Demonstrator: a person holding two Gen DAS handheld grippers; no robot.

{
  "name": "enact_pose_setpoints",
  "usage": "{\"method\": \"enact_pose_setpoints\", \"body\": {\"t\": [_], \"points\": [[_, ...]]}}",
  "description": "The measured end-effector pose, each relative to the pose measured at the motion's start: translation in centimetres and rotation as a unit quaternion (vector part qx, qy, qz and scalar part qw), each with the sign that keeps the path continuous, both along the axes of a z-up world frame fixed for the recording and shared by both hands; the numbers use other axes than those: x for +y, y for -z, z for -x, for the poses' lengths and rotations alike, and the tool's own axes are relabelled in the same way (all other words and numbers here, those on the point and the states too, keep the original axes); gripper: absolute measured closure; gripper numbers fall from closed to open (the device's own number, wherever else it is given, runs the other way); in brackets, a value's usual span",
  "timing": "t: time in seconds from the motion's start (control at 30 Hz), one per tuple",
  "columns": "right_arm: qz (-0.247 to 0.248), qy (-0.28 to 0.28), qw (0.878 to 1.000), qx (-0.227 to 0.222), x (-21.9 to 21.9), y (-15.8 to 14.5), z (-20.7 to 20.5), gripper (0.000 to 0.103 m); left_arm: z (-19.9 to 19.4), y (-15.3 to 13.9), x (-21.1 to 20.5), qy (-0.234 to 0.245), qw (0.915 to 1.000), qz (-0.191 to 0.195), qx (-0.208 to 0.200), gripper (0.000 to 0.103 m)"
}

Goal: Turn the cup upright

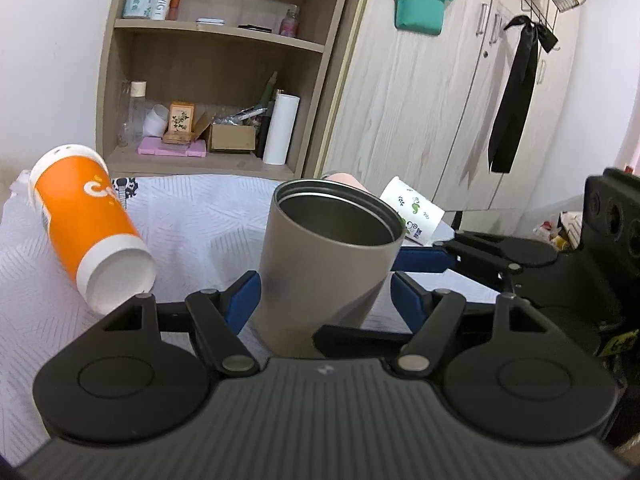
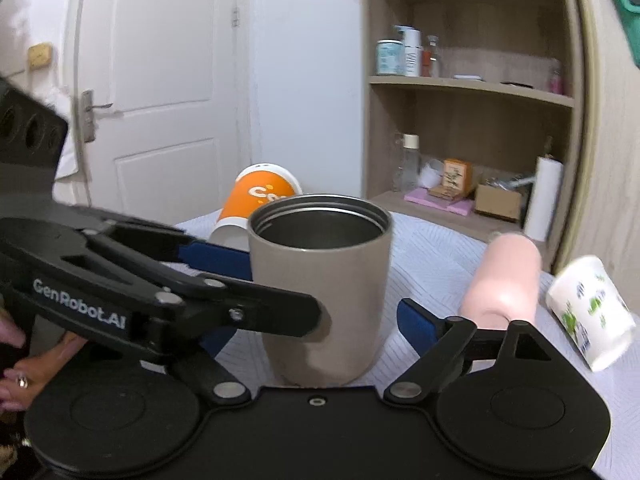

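Observation:
A grey-beige metal cup [image 1: 324, 264] stands upright, mouth up, on the white patterned cloth [image 1: 192, 216]; it also shows in the right wrist view [image 2: 320, 280]. My left gripper [image 1: 326, 296] is open, its blue pads [image 1: 244, 296] on either side of the cup's lower body with small gaps. My right gripper [image 2: 320, 320] is open around the same cup from the other side; its right pad [image 2: 416, 328] stands clear of the wall. The right gripper's fingers [image 1: 472, 254] reach in from the right in the left view.
An orange and white cup [image 1: 90, 224] lies on its side at the left. A pink cup [image 2: 504, 280] and a white printed paper cup [image 2: 592, 312] lie on their sides to the right. A wooden shelf [image 1: 216, 80] and wardrobe stand behind the table.

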State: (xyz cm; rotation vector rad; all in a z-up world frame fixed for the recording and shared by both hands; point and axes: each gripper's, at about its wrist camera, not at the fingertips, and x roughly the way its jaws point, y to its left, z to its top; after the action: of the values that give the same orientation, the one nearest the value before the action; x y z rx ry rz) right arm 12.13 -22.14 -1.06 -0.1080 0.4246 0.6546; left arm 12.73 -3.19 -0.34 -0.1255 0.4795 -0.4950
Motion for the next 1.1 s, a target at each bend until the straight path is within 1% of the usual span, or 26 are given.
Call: {"method": "enact_pose_setpoints", "body": {"t": [0.1, 0.2, 0.27, 0.33, 0.47, 0.57, 0.67, 0.77, 0.87, 1.03, 1.1], "points": [[-0.004, 0.008, 1.0, -0.007, -0.5, -0.1, 1.1, 0.013, 1.1, -0.1, 0.3, -0.005, 0.9999, -0.001, -0.012, 0.032], [-0.012, 0.027, 0.999, -0.019, -1.0, -0.2, 2.4, 0.013, 2.1, 0.0, 0.8, -0.043, 0.9988, -0.013, -0.021, 0.032], [-0.019, 0.037, 0.999, -0.019, -1.3, 0.0, 3.3, 0.013, 2.7, 0.3, 1.5, -0.062, 0.9978, -0.012, -0.017, 0.031], [-0.024, 0.06, 0.998, -0.026, -1.5, 0.1, 4.2, 0.013, 3.2, 0.3, 2.1, -0.077, 0.997, -0.009, -0.01, 0.032], [-0.034, 0.101, 0.993, -0.043, -1.9, -0.4, 5.9, 0.013, 5.4, -0.1, 2.4, -0.098, 0.9944, -0.024, -0.031, 0.031], [-0.034, 0.132, 0.989, -0.062, -2.1, -1.1, 7.2, 0.013, 7.0, -0.5, 2.3, -0.104, 0.9931, -0.029, -0.045, 0.03], [-0.038, 0.15, 0.985, -0.074, -2.2, -1.8, 8.4, 0.013, 8.5, -1.0, 1.9, -0.107, 0.9922, -0.036, -0.052, 0.03], [-0.066, 0.152, 0.983, -0.077, -2.7, -2.4, 10.1, 0.013, 9.6, -1.5, 1.9, -0.105, 0.9926, -0.035, -0.05, 0.03], [-0.079, 0.162, 0.98, -0.083, -3.1, -2.7, 11.5, 0.013, 10.7, -1.8, 1.8, -0.108, 0.9919, -0.037, -0.055, 0.029], [-0.076, 0.181, 0.976, -0.093, -3.3, -3.2, 13.4, 0.013, 11.8, -2.3, 1.7, -0.13, 0.9885, -0.055, -0.055, 0.029], [-0.073, 0.194, 0.974, -0.088, -3.3, -3.4, 13.9, 0.013, 12.1, -2.3, 1.8, -0.136, 0.9876, -0.059, -0.052, 0.027]]}}
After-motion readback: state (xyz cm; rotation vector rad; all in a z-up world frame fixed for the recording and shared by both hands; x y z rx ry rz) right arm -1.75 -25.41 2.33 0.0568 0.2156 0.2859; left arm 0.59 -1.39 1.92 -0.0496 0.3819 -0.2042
